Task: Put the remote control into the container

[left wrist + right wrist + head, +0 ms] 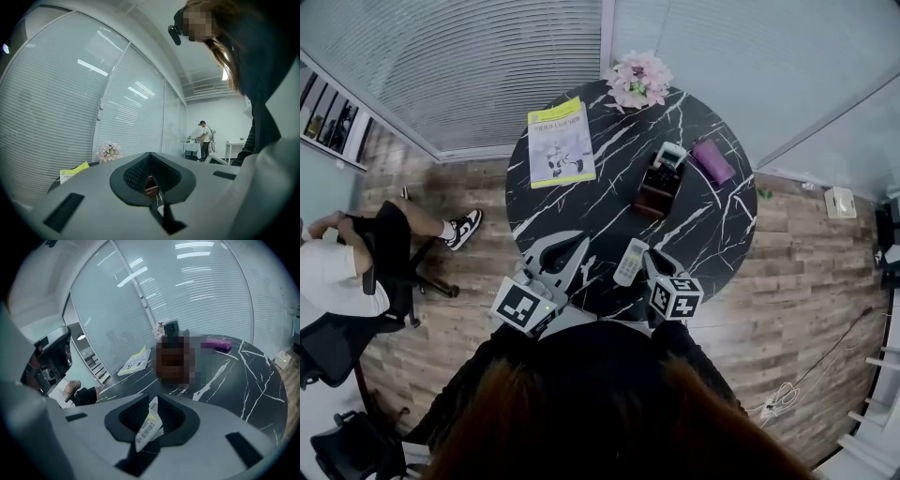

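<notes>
Right claw: the right claw (651, 261) is tilted down at the near edge of the bench (581, 202). Its jaws are almost pressed together, with only a thin gap, and as far as I can judge they pinch nothing.
Remote control: the white remote control (630, 262) lies flat on the bench, just beside the right claw's tips on their left. In the right gripper view it shows in the hollow between the jaws, so the claw seems lined up over it to pick it up.
Why no grip yet: the gap looks narrower than the remote is wide. The jaws would have to spread before they could close on its long sides.
Left claw: the left claw (562, 246) is held level above the near edge, with its jaws pressed together and empty. It appears parked clear of the remote and has no part in this step.
Container: the brown container (659, 187) stands upright near the middle of the bench, well apart from the remote and beyond it.
Container contents: a pale thing with a greenish top (671, 154) stands at the far end. The rest of the inside is dark, and I cannot tell what it holds.
Task state: the remote is not yet in the container.
Further out: a purple thing (712, 161) lies near the container. A booklet (561, 142) and flowers (637, 80) sit toward the far edge.
</notes>
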{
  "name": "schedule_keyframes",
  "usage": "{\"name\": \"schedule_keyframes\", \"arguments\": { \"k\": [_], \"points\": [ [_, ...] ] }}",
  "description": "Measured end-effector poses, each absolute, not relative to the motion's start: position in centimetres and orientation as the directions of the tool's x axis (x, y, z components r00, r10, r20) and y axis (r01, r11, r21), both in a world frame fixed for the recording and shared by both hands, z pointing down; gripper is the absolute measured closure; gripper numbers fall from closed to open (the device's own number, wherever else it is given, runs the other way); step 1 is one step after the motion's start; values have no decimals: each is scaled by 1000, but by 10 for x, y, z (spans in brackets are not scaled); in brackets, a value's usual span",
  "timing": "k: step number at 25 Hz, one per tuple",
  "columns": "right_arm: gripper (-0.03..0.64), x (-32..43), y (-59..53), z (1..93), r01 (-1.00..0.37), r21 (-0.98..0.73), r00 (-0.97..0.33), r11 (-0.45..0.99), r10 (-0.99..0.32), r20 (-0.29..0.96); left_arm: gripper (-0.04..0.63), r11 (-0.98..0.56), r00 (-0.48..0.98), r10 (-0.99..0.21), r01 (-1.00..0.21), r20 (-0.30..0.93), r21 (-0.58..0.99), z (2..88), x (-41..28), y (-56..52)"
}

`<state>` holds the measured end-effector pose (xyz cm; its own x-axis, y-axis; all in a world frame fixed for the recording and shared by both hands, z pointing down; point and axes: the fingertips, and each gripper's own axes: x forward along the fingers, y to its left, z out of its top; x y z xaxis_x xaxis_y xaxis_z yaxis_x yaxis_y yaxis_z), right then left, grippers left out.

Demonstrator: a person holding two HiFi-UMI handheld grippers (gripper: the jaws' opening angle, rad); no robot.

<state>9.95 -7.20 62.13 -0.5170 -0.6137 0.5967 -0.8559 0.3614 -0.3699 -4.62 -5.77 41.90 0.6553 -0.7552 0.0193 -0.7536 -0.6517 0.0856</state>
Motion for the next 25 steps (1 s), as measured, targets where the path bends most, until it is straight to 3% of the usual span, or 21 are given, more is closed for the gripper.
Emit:
{"name": "schedule_keyframes", "arguments": {
  "k": [1, 4, 6, 14, 25],
  "points": [
    [559, 98, -71, 627, -857, -375, -516, 354, -598, 614, 586, -651, 655, -755, -754, 27, 87, 421, -46, -56],
    [411, 94, -67, 644, -864, -383, -503, 327, -546, 670, 586, -648, 654, -755, -755, 49, 99, 423, -44, -53],
    [368, 90, -65, 654, -870, -376, -492, 319, -517, 700, 586, -649, 656, -753, -754, 54, 103, 424, -43, -51],
    [360, 77, -78, 679, -885, -350, -460, 308, -451, 765, 586, -638, 646, -760, -763, 70, 106, 426, -45, -45],
    [350, 27, -92, 689, -804, -139, -410, 578, -370, 834, 586, -609, 618, -783, -786, 78, 106, 431, -56, -42]
  ]
}}
